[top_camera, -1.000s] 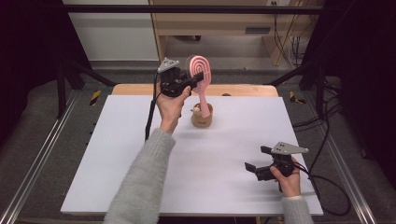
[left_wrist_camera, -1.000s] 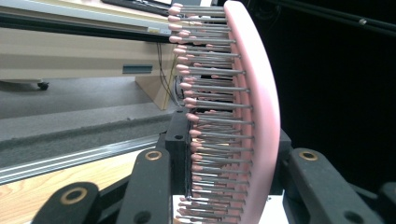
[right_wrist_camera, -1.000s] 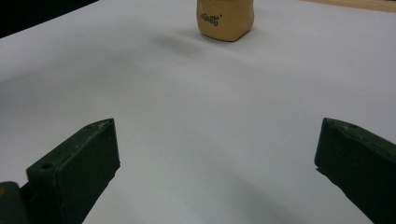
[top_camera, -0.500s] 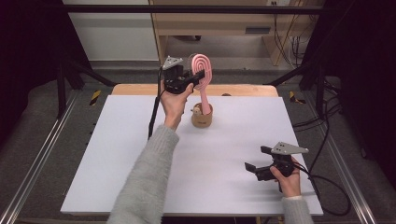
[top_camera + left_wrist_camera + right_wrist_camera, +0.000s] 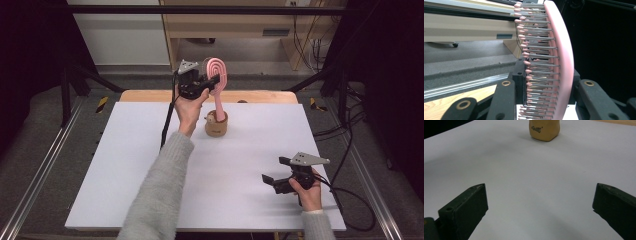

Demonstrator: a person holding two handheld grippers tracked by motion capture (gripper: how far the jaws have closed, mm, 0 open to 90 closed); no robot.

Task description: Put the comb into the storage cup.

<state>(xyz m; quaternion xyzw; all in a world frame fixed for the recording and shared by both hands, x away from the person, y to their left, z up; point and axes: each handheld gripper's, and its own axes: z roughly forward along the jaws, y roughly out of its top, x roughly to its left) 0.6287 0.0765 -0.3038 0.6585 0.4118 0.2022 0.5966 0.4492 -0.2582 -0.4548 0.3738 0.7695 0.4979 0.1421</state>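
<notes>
A: Is the light even?

B: It falls from overhead: the flat white worktop (image 5: 150, 165) is bright, its surroundings dark, shadows soft.

A: And sharpness?

B: The high view is slightly soft; the close pink plastic hairbrush with metal pins (image 5: 559, 57) is blurred at its edges.

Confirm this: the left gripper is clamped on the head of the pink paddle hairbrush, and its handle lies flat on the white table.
One error: the high view shows the pink paddle hairbrush upright, handle in the tan wooden cup, not lying flat. The left gripper does clamp its head.
</notes>
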